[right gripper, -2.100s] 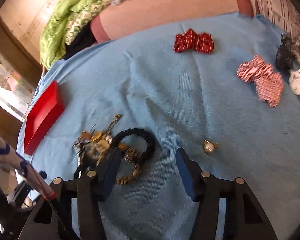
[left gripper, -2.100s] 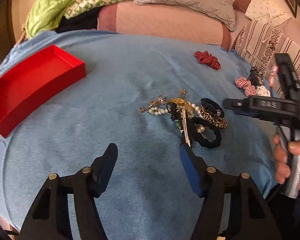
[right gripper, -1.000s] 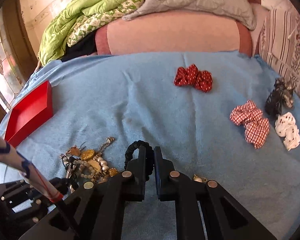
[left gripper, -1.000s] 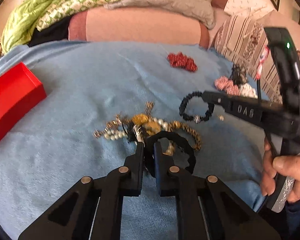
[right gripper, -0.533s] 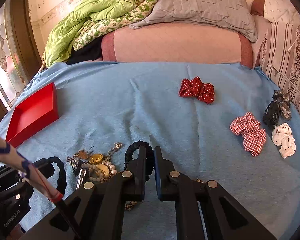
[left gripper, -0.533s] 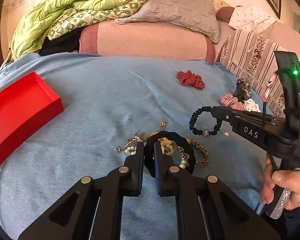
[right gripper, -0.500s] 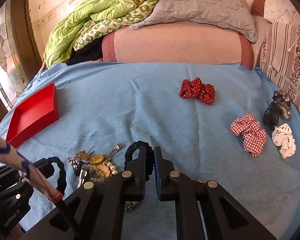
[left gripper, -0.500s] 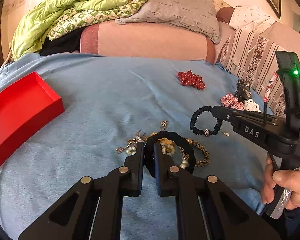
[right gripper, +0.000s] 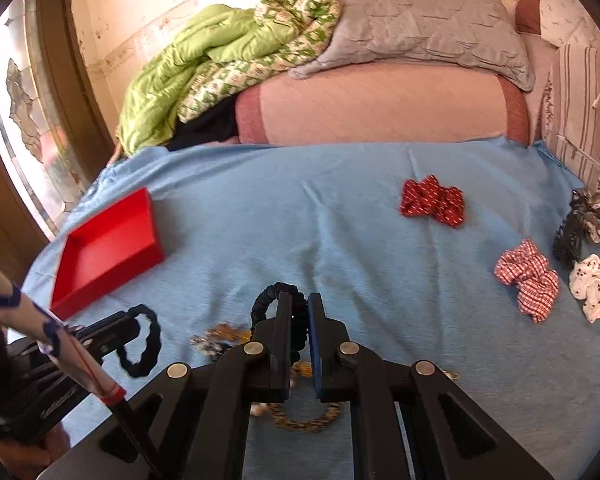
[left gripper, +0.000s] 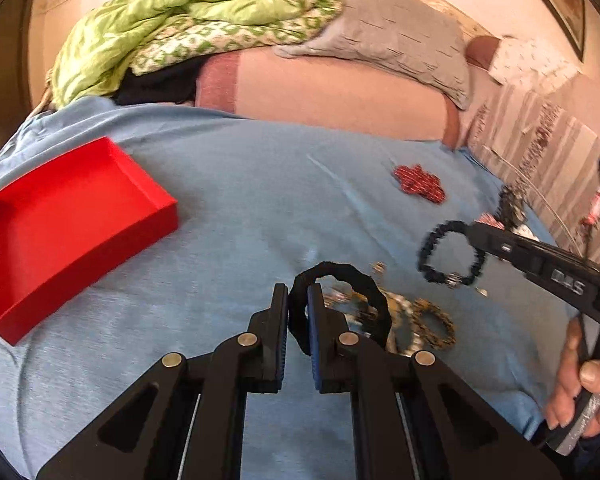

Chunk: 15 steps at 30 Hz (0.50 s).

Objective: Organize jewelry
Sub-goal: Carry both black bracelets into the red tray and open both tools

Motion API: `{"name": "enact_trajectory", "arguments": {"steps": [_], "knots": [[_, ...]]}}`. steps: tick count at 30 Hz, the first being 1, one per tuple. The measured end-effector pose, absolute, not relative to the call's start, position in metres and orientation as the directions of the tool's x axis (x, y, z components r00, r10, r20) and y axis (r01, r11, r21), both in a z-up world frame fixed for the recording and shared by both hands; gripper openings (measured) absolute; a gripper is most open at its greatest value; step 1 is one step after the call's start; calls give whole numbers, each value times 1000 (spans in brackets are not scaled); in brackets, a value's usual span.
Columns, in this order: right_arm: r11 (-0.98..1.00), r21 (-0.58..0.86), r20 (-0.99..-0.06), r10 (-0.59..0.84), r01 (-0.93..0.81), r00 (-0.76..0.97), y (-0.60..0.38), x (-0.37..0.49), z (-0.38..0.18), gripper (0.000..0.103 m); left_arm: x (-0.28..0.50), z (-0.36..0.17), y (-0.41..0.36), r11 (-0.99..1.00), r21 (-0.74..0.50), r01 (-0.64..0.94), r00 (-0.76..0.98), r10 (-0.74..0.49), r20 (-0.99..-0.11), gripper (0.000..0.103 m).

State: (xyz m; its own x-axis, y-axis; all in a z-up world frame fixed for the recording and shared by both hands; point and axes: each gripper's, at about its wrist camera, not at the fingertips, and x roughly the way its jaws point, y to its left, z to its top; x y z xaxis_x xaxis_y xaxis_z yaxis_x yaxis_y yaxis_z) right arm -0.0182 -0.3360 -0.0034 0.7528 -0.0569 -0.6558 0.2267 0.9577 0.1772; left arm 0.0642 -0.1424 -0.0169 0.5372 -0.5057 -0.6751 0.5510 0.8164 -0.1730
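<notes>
My left gripper (left gripper: 297, 296) is shut on a black hair tie (left gripper: 340, 276) and holds it above the blue blanket. My right gripper (right gripper: 299, 304) is shut on a black beaded bracelet (right gripper: 268, 300); the bracelet also shows in the left wrist view (left gripper: 450, 252). A pile of jewelry (left gripper: 416, 316) lies on the blanket below both grippers, with pearls, gold pieces and a leopard-print band (right gripper: 300, 420). An empty red tray (left gripper: 60, 216) sits at the left; it also shows in the right wrist view (right gripper: 108, 248).
A red bow (right gripper: 432, 202), a red checked scrunchie (right gripper: 528, 280), a white scrunchie (right gripper: 592, 286) and a dark hair clip (right gripper: 576, 224) lie at the right. A bolster (right gripper: 372, 104), a grey pillow and a green quilt (right gripper: 204, 80) line the back.
Both grippers have lifted with their items and swung left, so the red tray sits closer in both views. The jewelry pile has dropped lower in the frames.
</notes>
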Motion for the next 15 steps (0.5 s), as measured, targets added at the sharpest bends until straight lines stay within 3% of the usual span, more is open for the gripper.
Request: {"name": "enact_trajectory", "arguments": {"steps": [15], "knots": [[973,224,-666,118,47,736,-257,50,17,8,164,-3,-31,937,-195,289,657,-342,-672,9]]}}
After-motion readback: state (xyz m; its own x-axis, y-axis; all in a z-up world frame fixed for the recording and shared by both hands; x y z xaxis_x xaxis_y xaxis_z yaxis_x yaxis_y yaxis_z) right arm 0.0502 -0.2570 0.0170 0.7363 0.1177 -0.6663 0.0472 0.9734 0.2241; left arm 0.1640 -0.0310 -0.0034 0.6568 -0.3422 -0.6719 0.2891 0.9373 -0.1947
